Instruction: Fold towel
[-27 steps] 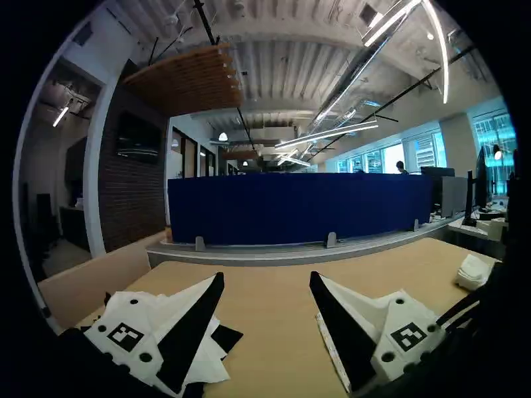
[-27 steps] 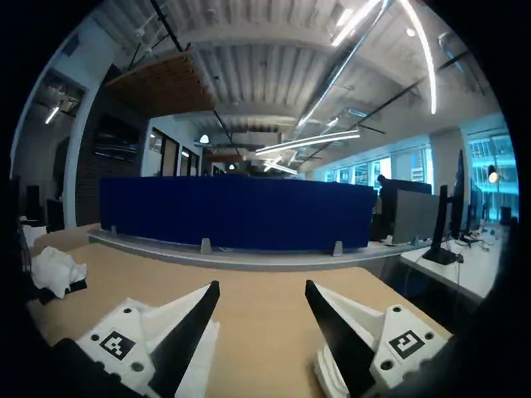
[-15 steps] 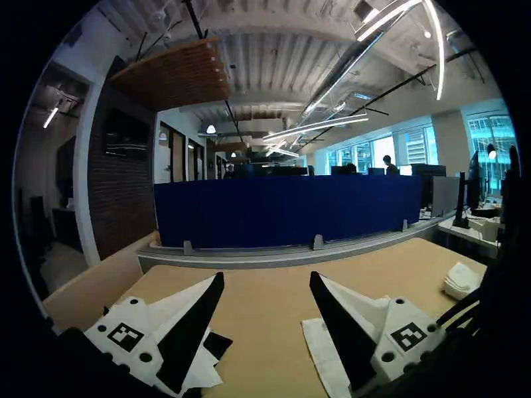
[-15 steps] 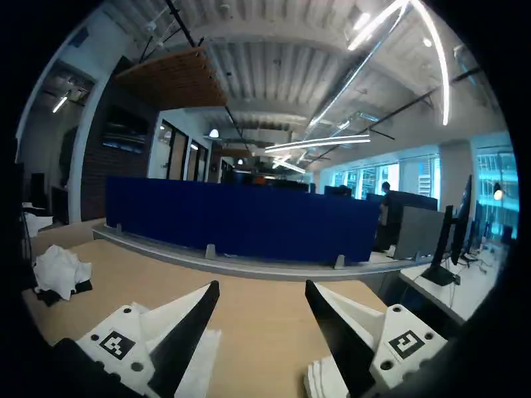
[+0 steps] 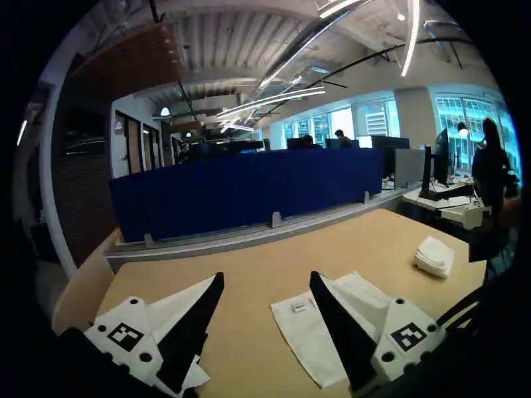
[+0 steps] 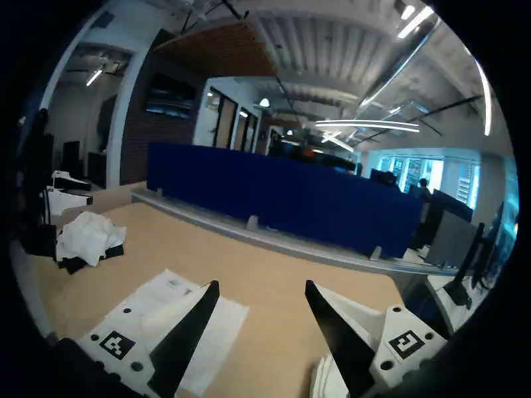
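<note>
A white towel (image 5: pixel 302 325) lies flat on the wooden table (image 5: pixel 265 255), partly under the right finger of my left gripper (image 5: pixel 265 278), which is open and holds nothing. In the right gripper view the same flat towel (image 6: pixel 212 322) runs under the left finger of my right gripper (image 6: pixel 260 288), also open and holding nothing. Both grippers hover above the table, apart from the cloth.
A folded white towel stack (image 5: pixel 435 255) sits near the table's right edge. A crumpled white cloth pile (image 6: pixel 89 235) rests on something dark at the left, with the other gripper (image 6: pixel 66 196) beside it. A blue divider (image 6: pixel 285 196) lines the back. A person (image 5: pixel 491 159) stands at right.
The left view has swung right and the right view left. The flat towel now shows more fully between the two grippers. Both grippers stay open.
</note>
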Motion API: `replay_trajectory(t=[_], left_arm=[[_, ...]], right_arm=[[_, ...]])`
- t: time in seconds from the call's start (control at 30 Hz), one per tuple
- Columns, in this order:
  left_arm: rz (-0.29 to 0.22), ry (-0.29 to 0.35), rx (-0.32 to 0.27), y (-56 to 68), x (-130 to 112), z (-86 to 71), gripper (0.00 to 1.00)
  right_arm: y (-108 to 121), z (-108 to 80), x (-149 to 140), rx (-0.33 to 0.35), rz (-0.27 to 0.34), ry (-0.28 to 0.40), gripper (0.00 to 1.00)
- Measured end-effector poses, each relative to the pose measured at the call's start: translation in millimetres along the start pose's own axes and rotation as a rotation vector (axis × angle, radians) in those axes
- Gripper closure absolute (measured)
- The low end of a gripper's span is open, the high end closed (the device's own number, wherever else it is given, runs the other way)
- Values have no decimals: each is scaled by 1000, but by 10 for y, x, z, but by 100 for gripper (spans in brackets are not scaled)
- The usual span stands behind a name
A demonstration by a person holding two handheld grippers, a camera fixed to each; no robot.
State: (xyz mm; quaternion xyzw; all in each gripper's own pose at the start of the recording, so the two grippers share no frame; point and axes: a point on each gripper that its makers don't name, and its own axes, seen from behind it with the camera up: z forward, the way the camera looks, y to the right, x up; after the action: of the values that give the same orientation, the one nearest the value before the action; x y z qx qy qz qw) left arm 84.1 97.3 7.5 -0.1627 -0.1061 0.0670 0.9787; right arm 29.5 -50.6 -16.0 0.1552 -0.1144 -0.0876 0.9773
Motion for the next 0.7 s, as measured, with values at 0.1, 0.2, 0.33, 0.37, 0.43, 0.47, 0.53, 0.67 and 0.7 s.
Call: replay_trajectory(t=[0.1, 0.2, 0.33, 0.37, 0.43, 0.47, 0.53, 0.67, 0.7], left_arm=[[26, -21, -23, 53, -8, 15, 4], [41, -37, -42, 94, -30, 18, 4], [55, -54, -59, 136, -72, 25, 4], [59, -57, -63, 144, -82, 28, 4], [64, -64, -69, 164, -119, 33, 4], [67, -68, -71, 174, -137, 35, 4], [69, -78, -78, 202, -198, 40, 4], [70, -105, -93, 267, -347, 49, 4], [72, -111, -97, 281, -387, 53, 4]], right_arm=[[-126, -4, -64, 64, -11, -40, 0], [-198, -13, -106, 102, -14, -63, 0], [-250, -1, -155, 125, -15, -81, 0], [-264, 3, -168, 130, -15, -84, 0], [-290, 14, -206, 137, -21, -93, 0], [-301, 19, -224, 140, -24, -97, 0], [-321, 27, -275, 144, -35, -107, 0], [-362, 36, -396, 155, -51, -127, 0], [-369, 38, -431, 156, -53, -132, 0]])
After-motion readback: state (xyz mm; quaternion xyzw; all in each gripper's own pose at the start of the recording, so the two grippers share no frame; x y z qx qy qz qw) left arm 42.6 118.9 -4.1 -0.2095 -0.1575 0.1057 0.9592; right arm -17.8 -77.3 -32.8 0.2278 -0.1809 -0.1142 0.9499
